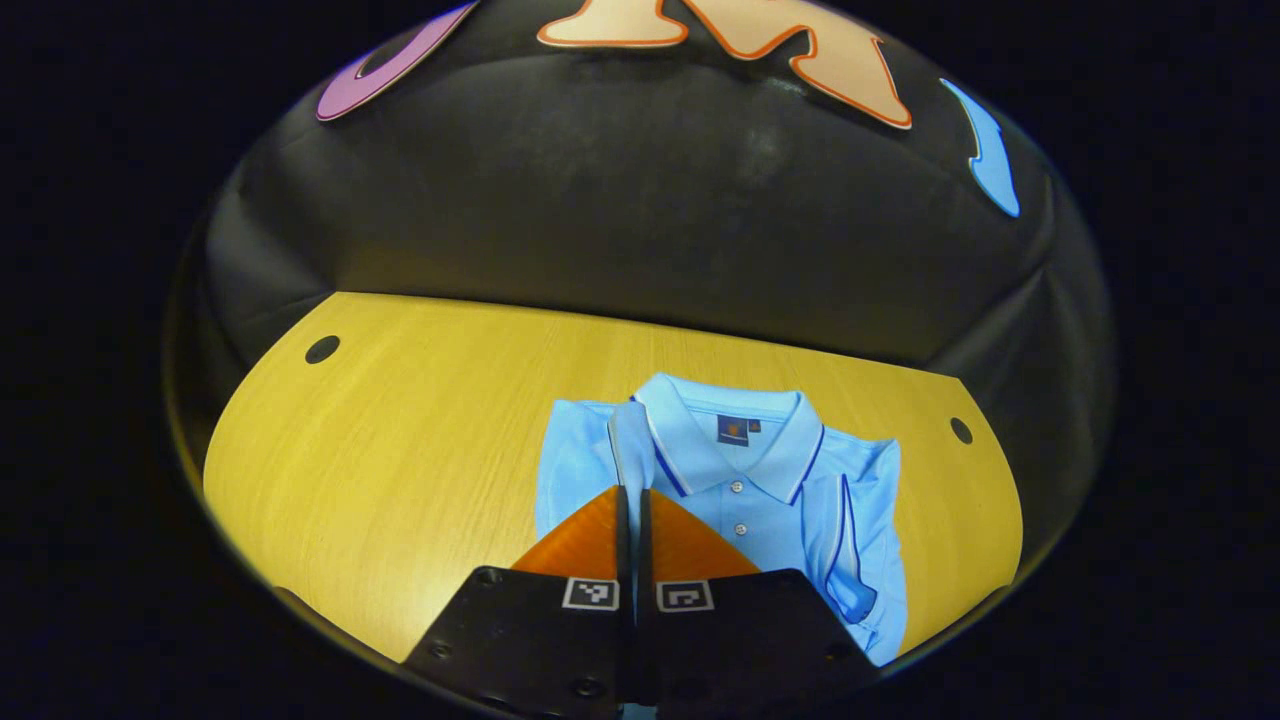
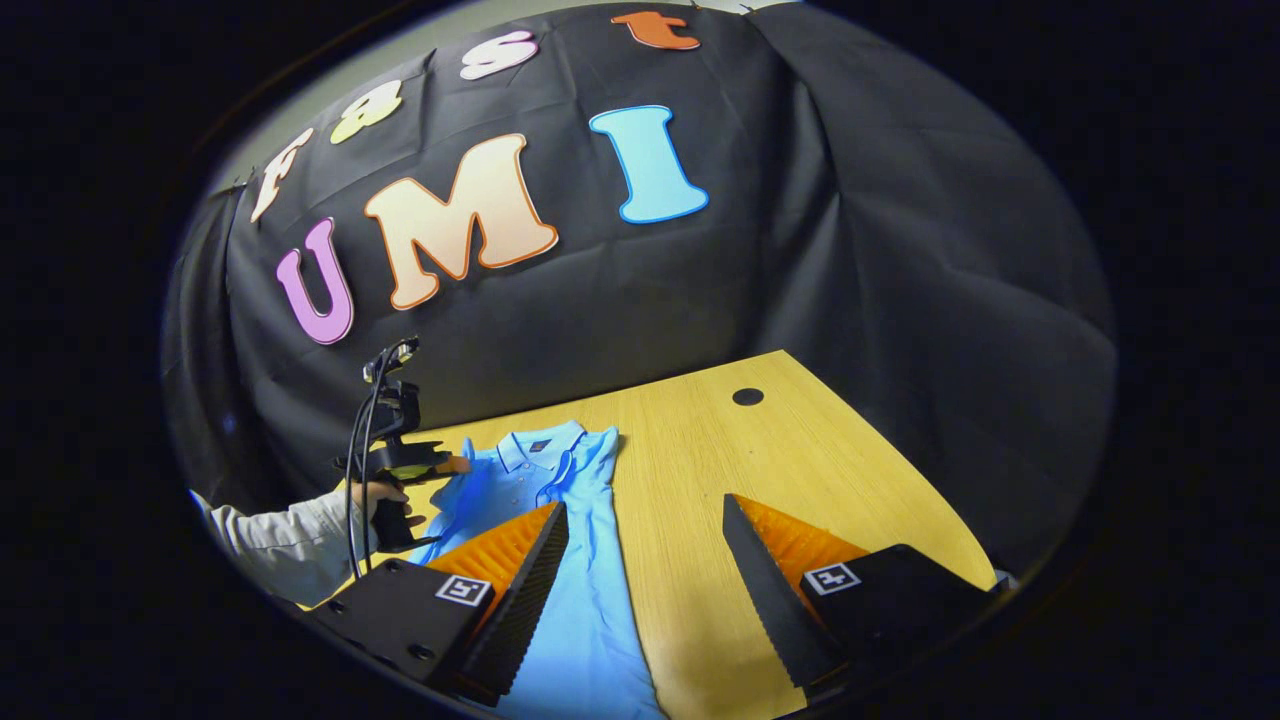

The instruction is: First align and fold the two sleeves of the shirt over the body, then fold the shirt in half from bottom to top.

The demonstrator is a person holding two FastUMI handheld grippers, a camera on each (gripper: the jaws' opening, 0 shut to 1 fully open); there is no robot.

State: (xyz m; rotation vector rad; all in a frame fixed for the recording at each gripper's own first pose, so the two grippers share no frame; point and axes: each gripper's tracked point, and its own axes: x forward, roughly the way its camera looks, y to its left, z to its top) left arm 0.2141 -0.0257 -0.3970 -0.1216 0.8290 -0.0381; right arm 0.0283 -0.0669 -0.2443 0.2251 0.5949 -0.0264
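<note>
One light-blue shirt (image 1: pixel 760 500) lies flat on the wooden counter (image 1: pixel 400 450), collar toward the wall. The left gripper (image 1: pixel 632 500) has its fingers clenched on a sleeve (image 1: pixel 632 450). The right gripper (image 2: pixel 645 520) hovers with fingers spread wide above the shirt's side edge.

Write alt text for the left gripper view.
The left tool, fingers pressed together, pinches a sleeve of a light blue polo shirt lying collar-up on a yellow wooden table, with the other sleeve already folded over the body.
</note>
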